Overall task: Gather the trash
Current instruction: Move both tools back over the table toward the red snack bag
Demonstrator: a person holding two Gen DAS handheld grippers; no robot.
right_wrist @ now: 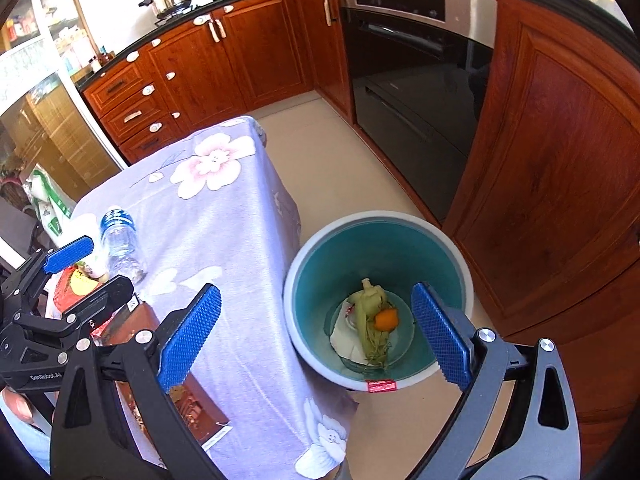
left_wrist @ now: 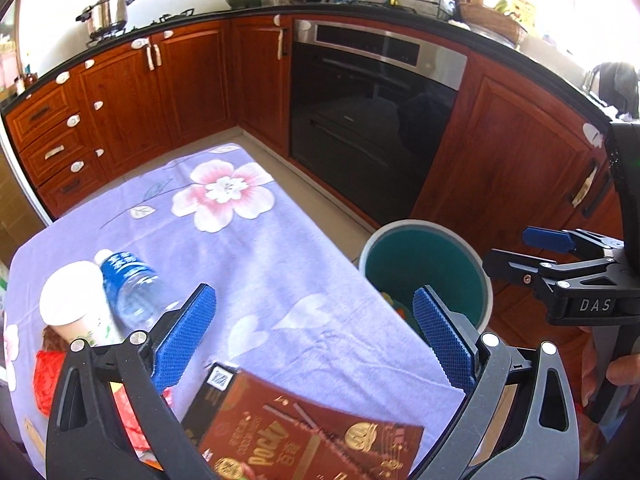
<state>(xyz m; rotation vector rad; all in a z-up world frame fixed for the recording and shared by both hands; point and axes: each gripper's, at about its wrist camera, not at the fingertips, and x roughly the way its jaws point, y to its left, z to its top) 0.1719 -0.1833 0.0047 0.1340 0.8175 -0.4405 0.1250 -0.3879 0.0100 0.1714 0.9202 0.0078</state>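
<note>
My left gripper [left_wrist: 316, 320] is open and empty above the lilac flowered tablecloth [left_wrist: 256, 248]. Just under it lies a brown Pocky box [left_wrist: 304, 436]. To its left stand a white paper cup [left_wrist: 76, 300] and a clear water bottle [left_wrist: 132, 292] with a blue label, next to a red wrapper [left_wrist: 48, 376]. My right gripper [right_wrist: 316, 312] is open and empty over the gap between table and bin. The teal-lined bin [right_wrist: 456, 256] stands on the floor and holds a corn husk [right_wrist: 370, 308], an orange peel [right_wrist: 387, 319] and white paper.
The bin [left_wrist: 424, 268] stands close against the table's right edge. Wooden cabinets [left_wrist: 512, 168] and a black oven [left_wrist: 372, 120] line the far side, with tiled floor [right_wrist: 320, 152] between. Each gripper shows in the other's view: the right gripper [left_wrist: 520, 250], the left gripper [right_wrist: 90, 274].
</note>
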